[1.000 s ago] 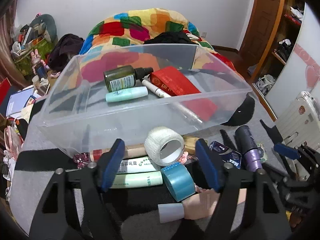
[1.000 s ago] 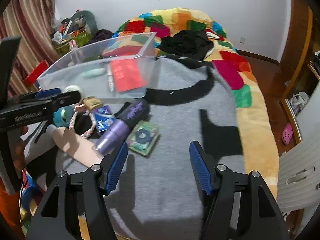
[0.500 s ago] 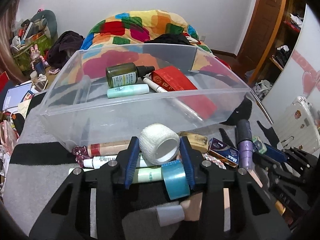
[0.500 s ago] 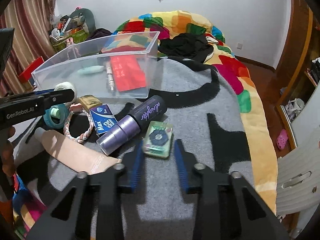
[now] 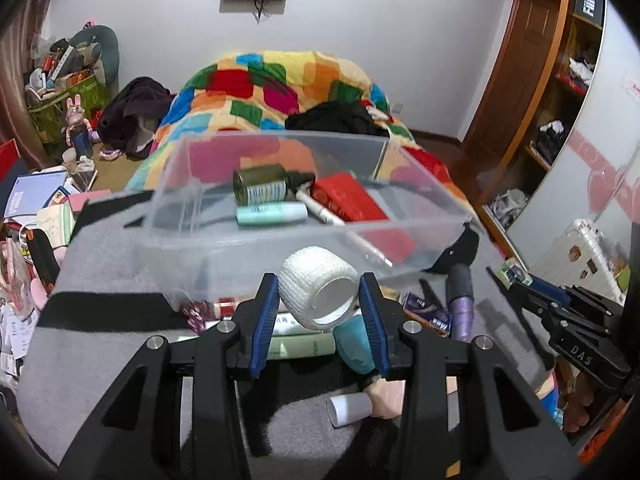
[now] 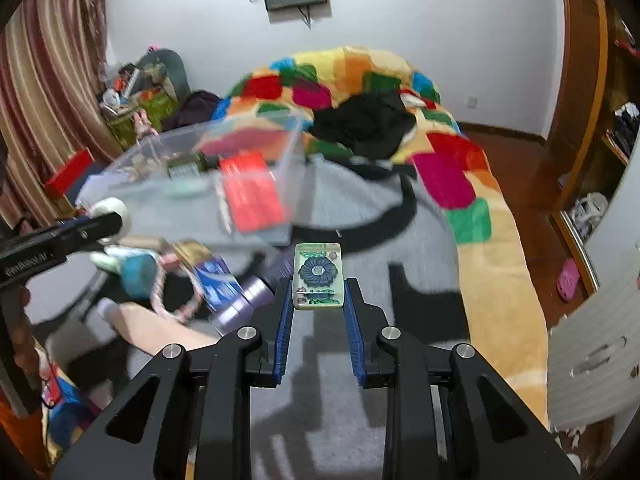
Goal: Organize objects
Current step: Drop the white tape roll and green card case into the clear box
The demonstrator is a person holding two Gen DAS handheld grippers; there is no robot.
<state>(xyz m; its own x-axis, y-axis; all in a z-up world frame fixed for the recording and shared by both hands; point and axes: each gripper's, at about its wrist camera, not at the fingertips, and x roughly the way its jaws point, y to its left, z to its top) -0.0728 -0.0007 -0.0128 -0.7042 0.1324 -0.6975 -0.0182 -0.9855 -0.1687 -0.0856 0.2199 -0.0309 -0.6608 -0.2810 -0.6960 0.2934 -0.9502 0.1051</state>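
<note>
Claws on both sides are loaded at once. The left claw (image 5: 319, 300) is clamped on a white bandage roll (image 5: 318, 293), its 2 blue pads pressing the roll's curved sides so the open core faces the camera; that sideways grip suits a soft cylinder that would otherwise slip. The right claw (image 6: 318, 294) is closed on a flat green case (image 6: 318, 276) with a dark flower print, gripped by its long edges so it lies level between the pads.

Both loads appear lifted clear of the grey blanket (image 6: 360, 420) on the bed, though motion blur in the right view makes the gap hard to judge. The clear plastic bin (image 5: 420, 240) sits just beyond the left claw, toward the far end of the blanket, and already holds a green bottle (image 5: 262, 183), a pale tube (image 5: 272, 213) and a red box (image 5: 346, 197), so it is probably the destination. Against the bin's near wall, a teal tape roll (image 5: 354, 342), a purple cylinder (image 5: 461, 304) and a blue carton (image 5: 426, 316) wait unsorted.
</note>
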